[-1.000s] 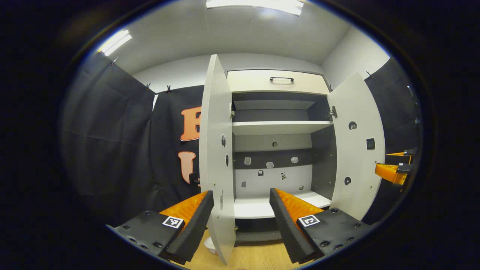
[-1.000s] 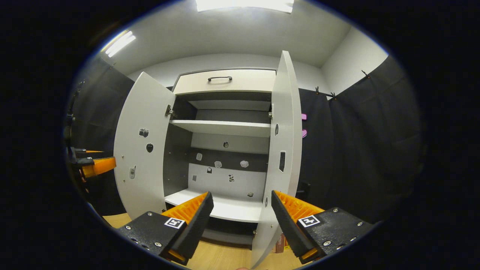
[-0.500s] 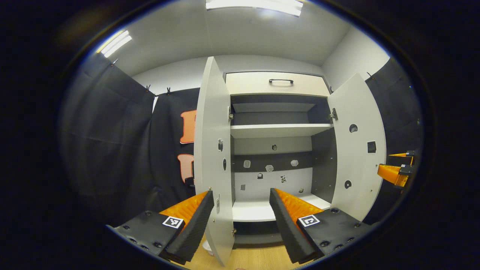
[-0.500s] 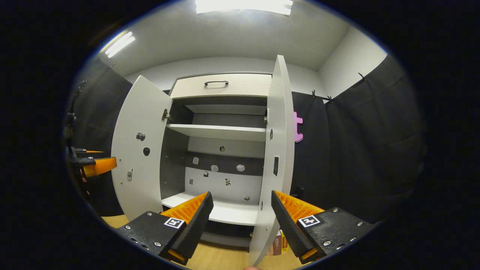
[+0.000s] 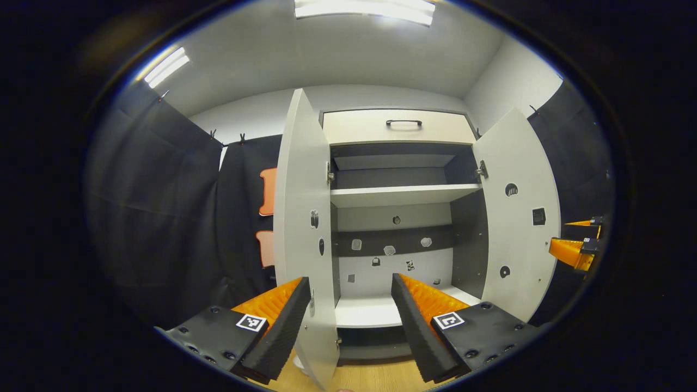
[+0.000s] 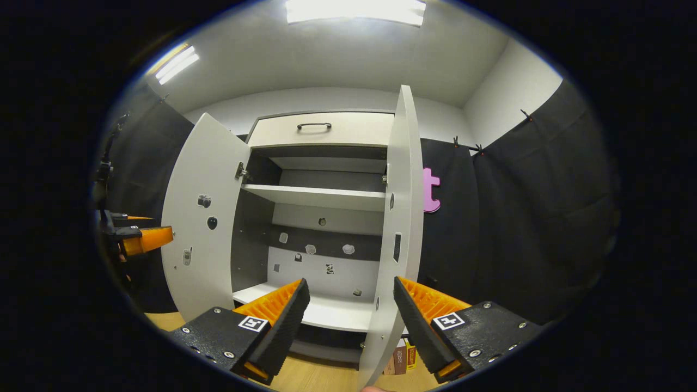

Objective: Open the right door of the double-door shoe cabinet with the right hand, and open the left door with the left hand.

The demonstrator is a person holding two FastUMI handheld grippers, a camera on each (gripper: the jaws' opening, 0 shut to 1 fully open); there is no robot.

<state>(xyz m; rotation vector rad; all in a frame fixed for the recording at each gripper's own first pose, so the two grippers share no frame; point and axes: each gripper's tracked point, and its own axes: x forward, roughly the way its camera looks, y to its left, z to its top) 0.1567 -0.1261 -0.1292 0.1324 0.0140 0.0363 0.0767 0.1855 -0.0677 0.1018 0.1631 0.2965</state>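
The white shoe cabinet (image 5: 400,190) stands with both doors swung out and bare shelves showing. In the left gripper view the left door (image 5: 302,228) is nearly edge-on, and its lower edge passes between my left gripper's (image 5: 348,321) spread fingers, close to the left finger (image 5: 277,332). The right door (image 5: 517,218) hangs open at the right. In the right gripper view the right door (image 6: 403,228) is edge-on, its bottom edge between my right gripper's (image 6: 348,321) open fingers, near the right finger (image 6: 414,321). The left door (image 6: 204,218) hangs open beyond.
A drawer with a black handle (image 5: 404,123) sits above the open compartment. Black cloth walls flank the cabinet. The floor (image 6: 321,375) is light wood, with small boxes (image 6: 402,356) behind the right door. The other gripper (image 5: 572,250) shows past the right door, and the left one (image 6: 144,239) past the left door.
Both doors have swung a little wider, each turning further outward. The cabinet sits slightly lower in both views. Both grippers stay open.
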